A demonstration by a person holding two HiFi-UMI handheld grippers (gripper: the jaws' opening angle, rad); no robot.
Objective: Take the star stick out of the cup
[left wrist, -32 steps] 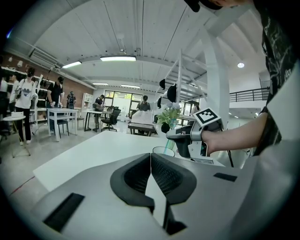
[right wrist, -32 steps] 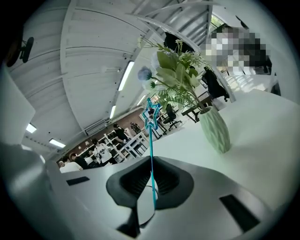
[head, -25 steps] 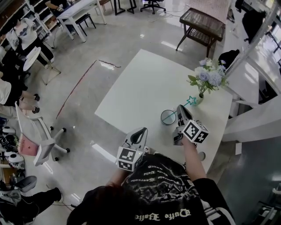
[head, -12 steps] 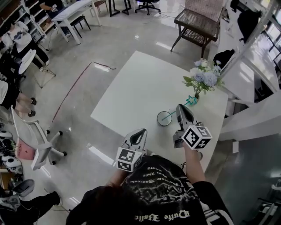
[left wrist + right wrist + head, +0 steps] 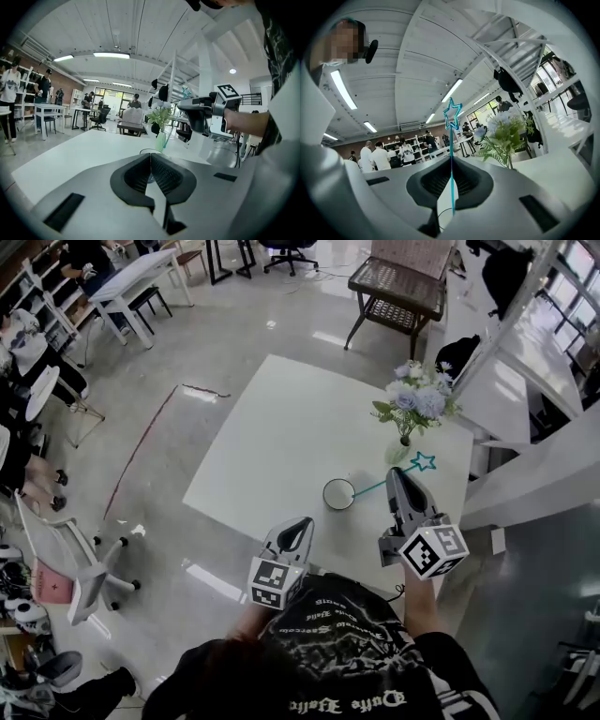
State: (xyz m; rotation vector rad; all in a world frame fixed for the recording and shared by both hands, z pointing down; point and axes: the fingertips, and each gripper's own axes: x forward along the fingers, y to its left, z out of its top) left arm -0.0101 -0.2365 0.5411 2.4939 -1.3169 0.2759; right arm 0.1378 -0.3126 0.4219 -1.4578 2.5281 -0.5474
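A clear cup (image 5: 338,493) stands on the white table (image 5: 272,456). My right gripper (image 5: 397,476) is shut on the thin teal star stick (image 5: 380,485). The stick slants from the cup's right rim up to its star (image 5: 424,462). In the right gripper view the stick (image 5: 451,178) runs up between the closed jaws to the star (image 5: 452,114), and its lower end hangs over the cup's rim (image 5: 438,213). My left gripper (image 5: 301,522) hovers at the table's near edge, shut and empty. In the left gripper view the cup (image 5: 143,151) peeks out behind the closed jaws.
A glass vase of pale blue flowers (image 5: 409,409) stands on the table just behind the star. A wicker bench (image 5: 394,292) is beyond the table, an office chair (image 5: 75,559) to the left. White shelving (image 5: 525,381) borders the right side. People stand at desks far left.
My right gripper has pulled back and to the right with the stick. The stick's lower end has come from inside the cup to its right rim. The left gripper has barely moved.
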